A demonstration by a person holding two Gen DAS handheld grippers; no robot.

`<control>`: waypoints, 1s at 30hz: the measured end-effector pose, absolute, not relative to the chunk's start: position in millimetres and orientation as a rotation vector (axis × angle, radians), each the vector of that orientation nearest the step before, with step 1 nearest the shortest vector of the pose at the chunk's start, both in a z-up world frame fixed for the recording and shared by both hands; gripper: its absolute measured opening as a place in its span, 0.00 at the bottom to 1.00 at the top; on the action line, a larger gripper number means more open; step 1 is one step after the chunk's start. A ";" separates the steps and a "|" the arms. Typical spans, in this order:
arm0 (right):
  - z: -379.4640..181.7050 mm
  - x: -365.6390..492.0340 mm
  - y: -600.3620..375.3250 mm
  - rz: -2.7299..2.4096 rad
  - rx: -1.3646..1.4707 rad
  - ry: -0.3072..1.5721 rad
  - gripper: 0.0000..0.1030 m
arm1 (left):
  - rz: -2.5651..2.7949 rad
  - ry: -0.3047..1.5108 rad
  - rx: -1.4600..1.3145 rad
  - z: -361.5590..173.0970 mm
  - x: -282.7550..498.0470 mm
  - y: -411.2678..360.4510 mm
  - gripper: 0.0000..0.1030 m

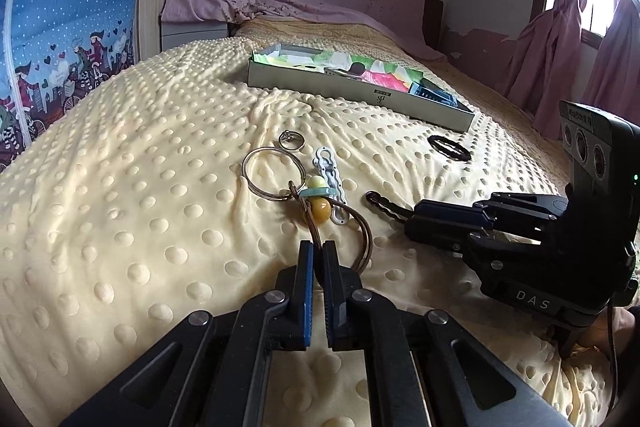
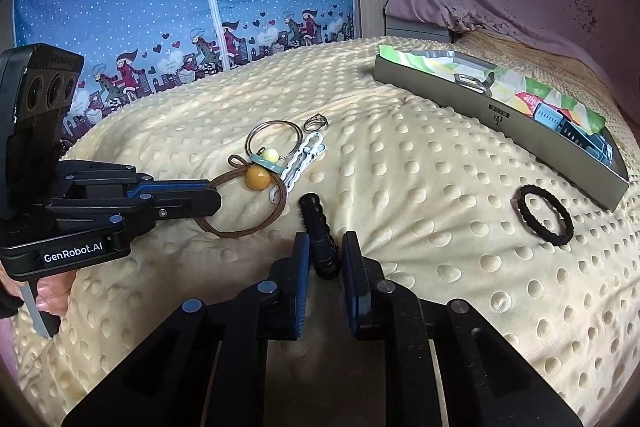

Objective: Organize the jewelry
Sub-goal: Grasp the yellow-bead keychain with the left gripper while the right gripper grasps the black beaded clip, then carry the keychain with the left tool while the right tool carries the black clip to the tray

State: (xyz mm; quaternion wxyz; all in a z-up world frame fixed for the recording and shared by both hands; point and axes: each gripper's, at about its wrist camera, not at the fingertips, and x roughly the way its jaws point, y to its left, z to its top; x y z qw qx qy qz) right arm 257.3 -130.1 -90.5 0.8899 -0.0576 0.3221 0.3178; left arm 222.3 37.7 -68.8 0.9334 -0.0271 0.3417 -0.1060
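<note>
On the bed: dotted cream blanket (image 2: 420, 155)
Left gripper (image 1: 318, 259): clamped on brown cord loop (image 1: 362, 235) (beads beside it)
Right gripper (image 2: 326, 259): nearly closed around black twisted hair tie (image 2: 318, 227), pads not visibly pressing
Beyond: grey tray (image 2: 480, 107) near far edge, second black hair tie (image 2: 542, 215) just before it
Open room: bare blanket right
</note>
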 end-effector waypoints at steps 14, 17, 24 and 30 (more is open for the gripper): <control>-69.1 243.7 -154.1 0.603 -0.028 0.536 0.13 | -0.319 0.633 -0.058 -41.8 213.3 26.1 0.04; -63.6 244.5 -161.4 0.581 0.005 0.517 0.13 | -0.333 0.617 -0.054 -29.8 215.7 23.6 0.04; -60.9 252.4 -183.3 0.538 0.105 0.513 0.13 | -0.363 0.609 -0.077 -13.0 229.8 13.3 0.04; -55.6 259.3 -198.5 0.486 0.147 0.495 0.13 | -0.389 0.594 -0.062 2.1 251.6 -10.4 0.04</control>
